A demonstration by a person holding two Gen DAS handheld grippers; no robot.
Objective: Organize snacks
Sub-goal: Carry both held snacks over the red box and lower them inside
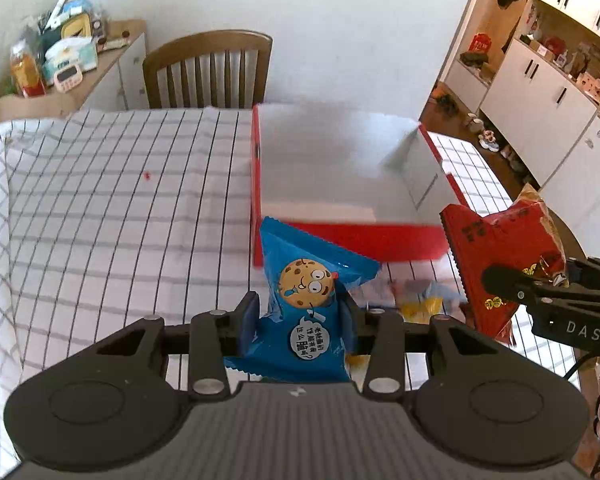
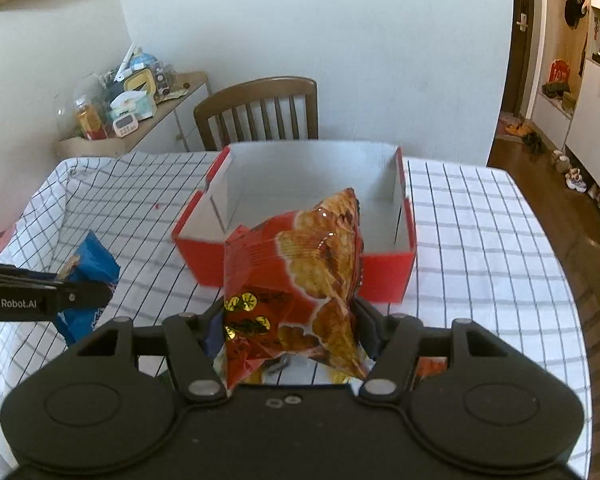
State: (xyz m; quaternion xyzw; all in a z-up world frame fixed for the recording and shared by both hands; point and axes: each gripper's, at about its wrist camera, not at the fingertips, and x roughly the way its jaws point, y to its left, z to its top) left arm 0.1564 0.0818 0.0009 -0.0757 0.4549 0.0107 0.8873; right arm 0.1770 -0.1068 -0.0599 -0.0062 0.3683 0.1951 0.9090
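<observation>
**Two snack bags lifted short of the red box**

Above the checked tablecloth, the left gripper pinches a blue cookie packet and the right gripper clamps a red chip bag, both just near of the open red box. The bags are slick and puffy, so either could slip out or snag the near wall. A wooden chair stands beyond, with a cluttered shelf far left and white cabinets right.

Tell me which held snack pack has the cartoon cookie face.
The blue pack, in the left gripper. The red pack in the right gripper shows chips, no face.
</observation>
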